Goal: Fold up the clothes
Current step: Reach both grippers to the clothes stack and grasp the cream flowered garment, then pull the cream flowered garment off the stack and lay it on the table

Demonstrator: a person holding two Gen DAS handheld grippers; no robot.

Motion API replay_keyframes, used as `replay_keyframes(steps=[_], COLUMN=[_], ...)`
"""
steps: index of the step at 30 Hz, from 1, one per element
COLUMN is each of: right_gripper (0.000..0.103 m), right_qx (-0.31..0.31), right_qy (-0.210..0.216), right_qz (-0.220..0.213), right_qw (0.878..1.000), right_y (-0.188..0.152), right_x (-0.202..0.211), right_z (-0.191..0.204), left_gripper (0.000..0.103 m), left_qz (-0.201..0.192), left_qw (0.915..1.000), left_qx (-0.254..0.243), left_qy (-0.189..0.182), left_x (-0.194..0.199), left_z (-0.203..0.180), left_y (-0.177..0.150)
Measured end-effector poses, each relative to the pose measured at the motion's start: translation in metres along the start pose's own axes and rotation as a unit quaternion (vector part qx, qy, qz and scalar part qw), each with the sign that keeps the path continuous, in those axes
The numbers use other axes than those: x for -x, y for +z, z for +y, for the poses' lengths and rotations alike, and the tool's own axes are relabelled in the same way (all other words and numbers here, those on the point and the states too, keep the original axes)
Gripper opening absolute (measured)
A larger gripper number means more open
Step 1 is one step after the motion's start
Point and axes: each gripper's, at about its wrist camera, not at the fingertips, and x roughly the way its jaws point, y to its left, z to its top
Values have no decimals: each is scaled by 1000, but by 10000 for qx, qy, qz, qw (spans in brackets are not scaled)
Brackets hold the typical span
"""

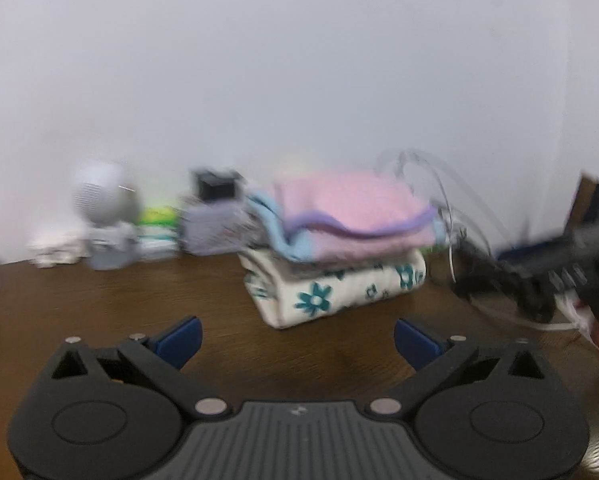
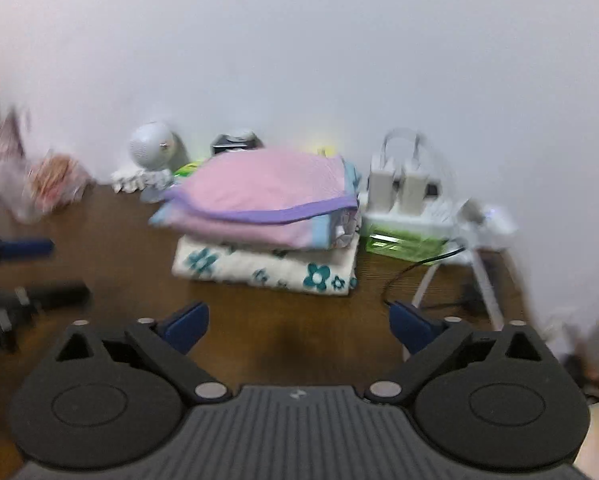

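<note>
1. So, the brown table (image 2: 111,248) has a finished-looking stack at the back: a pink folded piece (image 2: 259,192) on a white flowered one (image 2: 259,268).
2. Left gripper (image 1: 297,340) and right gripper (image 2: 298,326) are both spread wide with nothing between the blue pads, well short of the stack.
3. My guess: we're between garments. Next move needs a fresh unfolded piece, and none shows here.

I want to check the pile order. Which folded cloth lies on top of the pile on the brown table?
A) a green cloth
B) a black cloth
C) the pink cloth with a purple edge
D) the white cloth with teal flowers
C: the pink cloth rests on top, above the white flowered cloth.
</note>
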Motion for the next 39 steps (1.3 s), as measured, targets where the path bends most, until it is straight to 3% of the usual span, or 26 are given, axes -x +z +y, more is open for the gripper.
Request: replay_keyframes(steps=[5, 7, 8, 9, 10, 11, 12, 13, 15, 18, 21, 26, 29, 31, 34, 37, 38, 39], right_gripper=[83, 77, 74, 59, 50, 31, 14, 8, 6, 4, 4, 3, 3, 3, 4, 23, 27, 28], right_qx=[284, 84, -80, -254, -422, -585, -690, -751, -740, -443, -13, 272, 488, 621, 351, 483, 501, 496], right_qy=[-101, -74, 42, 259, 504, 664, 729, 755, 926, 1435, 1919, 2473, 2801, 2829, 2782, 1901, 1568, 1292], right_qz=[147, 238, 279, 304, 320, 307, 299, 320, 382, 270, -5, -582, -806, -894, -640, -177, -159, -168], right_qw=[9994, 9997, 9996, 9989, 9973, 9956, 9945, 9938, 9922, 9883, 9814, 9668, 9553, 9529, 9578, 9804, 9862, 9902], right_y=[18, 23, 24, 24, 24, 24, 24, 25, 27, 28, 32, 41, 32, 20, -7, -48, -65, -83], right_x=[-66, -85, -93, -98, -103, -103, -100, -95, -70, -1, 83, 208, 266, 288, 275, 237, 232, 230], right_z=[-7, -13, -17, -22, -26, -28, -27, -24, -13, 15, 46, 103, 134, 151, 159, 165, 165, 165], left_gripper=[87, 72, 52, 24, 20, 18, 9, 7, 7, 7, 7, 7, 8, 8, 8, 18, 20, 29], left_qz=[67, 106, 126, 139, 96, 55, 28, 2, -66, -254, -974, -2104, -2383, -2287, -1650, -723, -484, -406], left_qw=[9988, 9986, 9982, 9976, 9962, 9946, 9935, 9924, 9895, 9837, 9787, 9536, 9563, 9666, 9814, 9920, 9931, 9941], left_qx=[432, 525, 571, 630, 786, 933, 1014, 1094, 1252, 1389, 1262, 1416, 1036, 788, 941, 1018, 1019, 952], left_qy=[200, -22, -132, -243, -355, -459, -512, -564, -722, -1117, -1296, -1621, -1339, -848, -281, 203, 322, 338], left_x=[-55, -67, -73, -79, -79, -78, -70, -63, -39, 38, 133, 277, 340, 354, 338, 306, 302, 306], left_z=[17, 20, 22, 23, 26, 28, 29, 30, 31, 28, 18, 0, -20, -30, -28, -19, -17, -14], left_y=[13, 16, 17, 18, 18, 18, 19, 20, 22, 26, 28, 32, 22, 11, -16, -68, -88, -111])
